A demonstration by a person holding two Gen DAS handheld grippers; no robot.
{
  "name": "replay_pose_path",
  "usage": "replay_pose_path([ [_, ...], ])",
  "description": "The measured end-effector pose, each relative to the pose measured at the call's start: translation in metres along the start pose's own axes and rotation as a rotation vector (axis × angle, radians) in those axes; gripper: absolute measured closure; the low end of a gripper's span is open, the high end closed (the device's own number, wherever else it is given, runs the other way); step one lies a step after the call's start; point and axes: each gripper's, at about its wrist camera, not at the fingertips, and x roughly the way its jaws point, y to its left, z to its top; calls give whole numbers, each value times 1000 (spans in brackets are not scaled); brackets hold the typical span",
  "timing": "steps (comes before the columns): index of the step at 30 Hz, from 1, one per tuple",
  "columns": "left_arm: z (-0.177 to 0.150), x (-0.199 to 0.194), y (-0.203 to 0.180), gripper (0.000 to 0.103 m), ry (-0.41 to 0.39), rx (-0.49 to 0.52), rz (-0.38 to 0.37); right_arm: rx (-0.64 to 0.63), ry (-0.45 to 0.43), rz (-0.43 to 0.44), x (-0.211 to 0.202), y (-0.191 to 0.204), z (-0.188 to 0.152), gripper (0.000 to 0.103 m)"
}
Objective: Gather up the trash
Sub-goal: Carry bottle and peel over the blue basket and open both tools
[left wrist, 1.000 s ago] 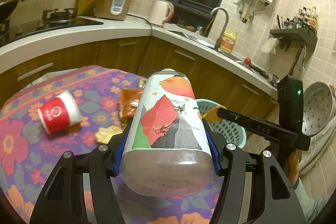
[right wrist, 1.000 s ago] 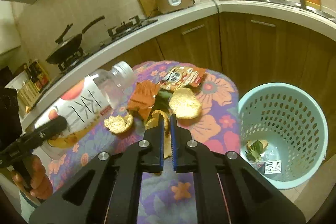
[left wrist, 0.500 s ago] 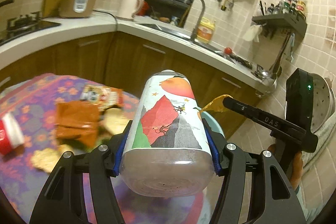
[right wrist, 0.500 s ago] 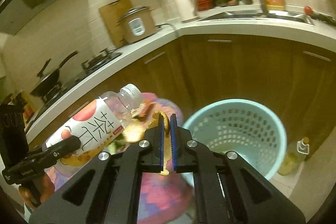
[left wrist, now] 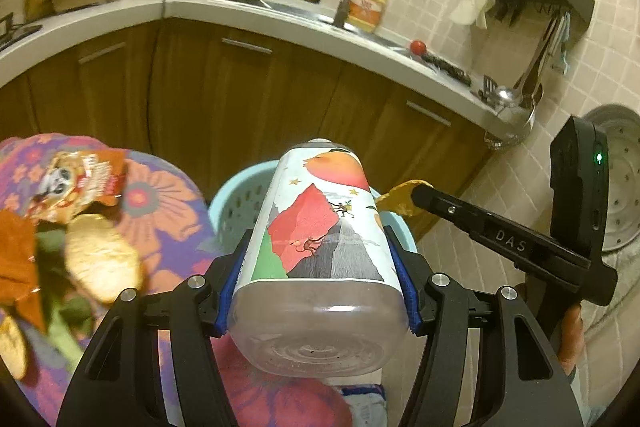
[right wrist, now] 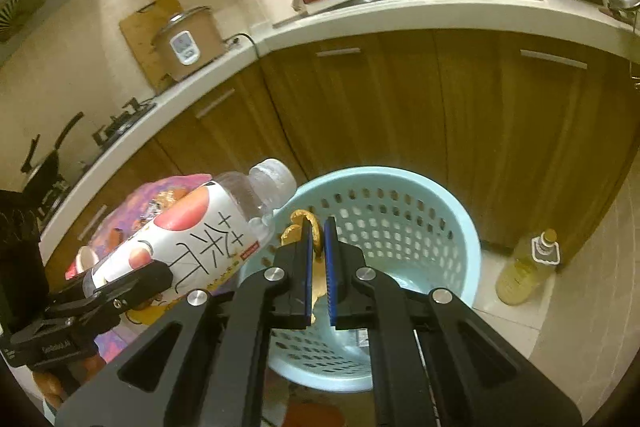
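Left claw grips the bottle; right claw pinches orange peel. Centre both over the blue basket before releasing, peel first.

Drink bottle: clear, glossy plastic with a smooth printed wrap label. Waste basket: pale blue perforated plastic, satin sheen. Both claws, left claw and right claw: matt black plastic, silver metal screws, ribbed blue pads. Orange peel: pitted, dull. Floral tablecloth on desk: cloth, matt. Snack wrapper: shiny crinkled foil. Cabinet doors: varnished wood.
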Motion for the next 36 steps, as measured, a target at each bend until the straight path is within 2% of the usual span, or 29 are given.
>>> replay_pose_path([
  [5,0,21,-5,44,27,16,8,-9,25,-45,11,-3,-2,99],
  [13,-2,41,0,44,71,-2,24,26,86,-64,28,-14,-4,99],
  [20,-5,53,5,40,114,-31,20,69,172,-29,46,-24,-16,93],
  [23,-4,50,4,40,102,-25,11,77,178,-29,47,-26,-19,93],
  [27,-5,45,4,38,95,-31,7,91,190,-21,46,-29,-20,80],
  [32,-5,27,2,38,60,-31,8,93,169,-17,35,-27,-19,80],
  [36,-8,-4,0,38,0,-21,18,71,142,3,23,-15,-17,80],
])
